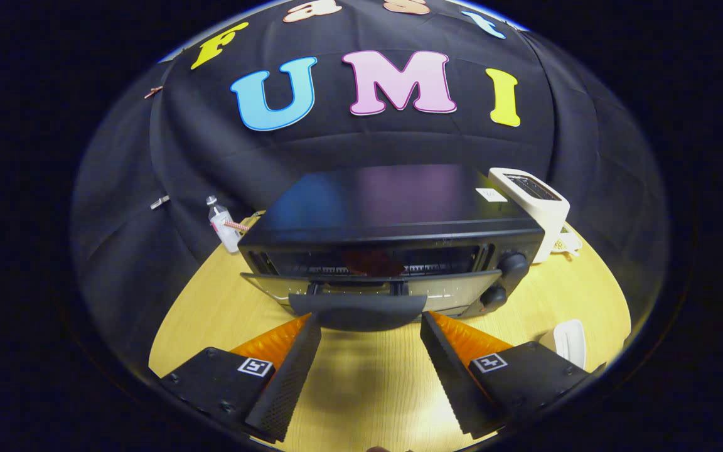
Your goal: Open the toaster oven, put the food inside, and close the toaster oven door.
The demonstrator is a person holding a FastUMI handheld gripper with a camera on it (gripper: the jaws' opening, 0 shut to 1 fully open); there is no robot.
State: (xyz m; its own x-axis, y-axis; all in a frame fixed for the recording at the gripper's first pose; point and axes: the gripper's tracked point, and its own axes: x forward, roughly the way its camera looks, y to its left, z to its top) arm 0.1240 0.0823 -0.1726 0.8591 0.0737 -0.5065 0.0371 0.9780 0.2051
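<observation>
A black toaster oven (393,207) stands on the wooden table (211,314) just ahead of my fingers. Its glass door (462,287) hangs part-way open, tilted outward, and its dark handle (358,311) reaches toward me. Through the gap above the door a reddish piece of food (373,261) sits on the rack inside. My gripper (369,319) is open and wide. The handle lies at my fingertips, roughly between them, and neither finger visibly presses on it. Two knobs (513,262) sit on the oven's right side.
A white slot toaster (534,201) stands close behind the oven's right corner. A small bottle (223,225) stands by its left rear corner. A white object (568,342) lies on the table beside my right finger. Black cloth walls close the back.
</observation>
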